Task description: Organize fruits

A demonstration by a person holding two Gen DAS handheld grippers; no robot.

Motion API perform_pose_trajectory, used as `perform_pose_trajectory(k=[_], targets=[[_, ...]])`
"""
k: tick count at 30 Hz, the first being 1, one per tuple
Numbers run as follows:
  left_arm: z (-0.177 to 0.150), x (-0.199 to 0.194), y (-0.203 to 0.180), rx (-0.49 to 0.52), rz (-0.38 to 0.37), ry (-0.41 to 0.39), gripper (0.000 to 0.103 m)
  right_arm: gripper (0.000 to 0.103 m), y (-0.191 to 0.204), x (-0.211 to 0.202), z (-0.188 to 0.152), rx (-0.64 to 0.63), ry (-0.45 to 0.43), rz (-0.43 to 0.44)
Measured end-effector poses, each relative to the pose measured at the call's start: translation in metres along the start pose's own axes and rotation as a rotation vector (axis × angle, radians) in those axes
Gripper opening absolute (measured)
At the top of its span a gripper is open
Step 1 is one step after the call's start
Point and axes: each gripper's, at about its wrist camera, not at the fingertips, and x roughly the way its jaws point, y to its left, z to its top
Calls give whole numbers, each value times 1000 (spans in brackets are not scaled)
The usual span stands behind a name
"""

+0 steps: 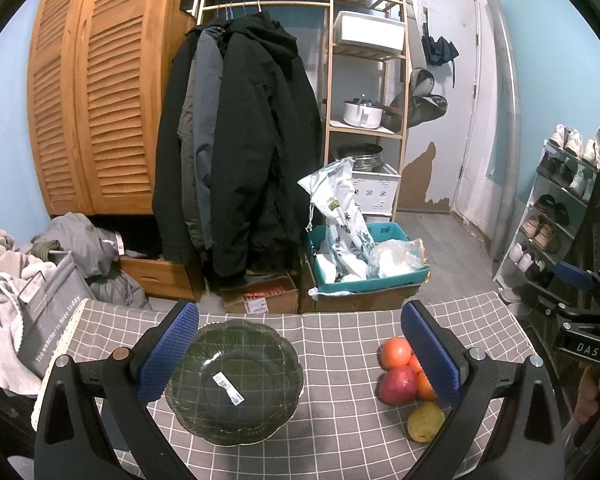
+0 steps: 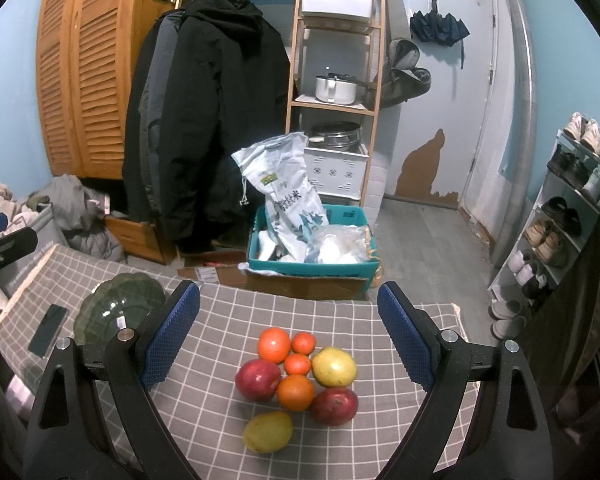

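Both grippers, left gripper (image 1: pixel 300 354) and right gripper (image 2: pixel 289 335), gaped empty; green glass bowl (image 1: pixel 236 382) lower centre, fruit pile (image 2: pixel 298 380) lower centre.

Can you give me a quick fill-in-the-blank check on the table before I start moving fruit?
1. The dark green glass bowl holds ____ fruit.
2. The fruit pile counts two red apples, four oranges and ____ yellow-green fruits.
3. The left hand-held gripper and the right hand-held gripper both have their jaws ____.
4. The black phone lies on the ____ side of the bowl, seen from the right wrist.

Missing words: no; two; open; left
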Motion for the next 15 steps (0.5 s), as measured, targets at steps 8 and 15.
perform_pose_trajectory(k=[8,15], targets=[[0,0,1,-1,0,-1,102,89,-1,0,0,1,-1,-2],[0,0,2,-1,0,1,102,89,-1,-1,0,-3,-2,-4]])
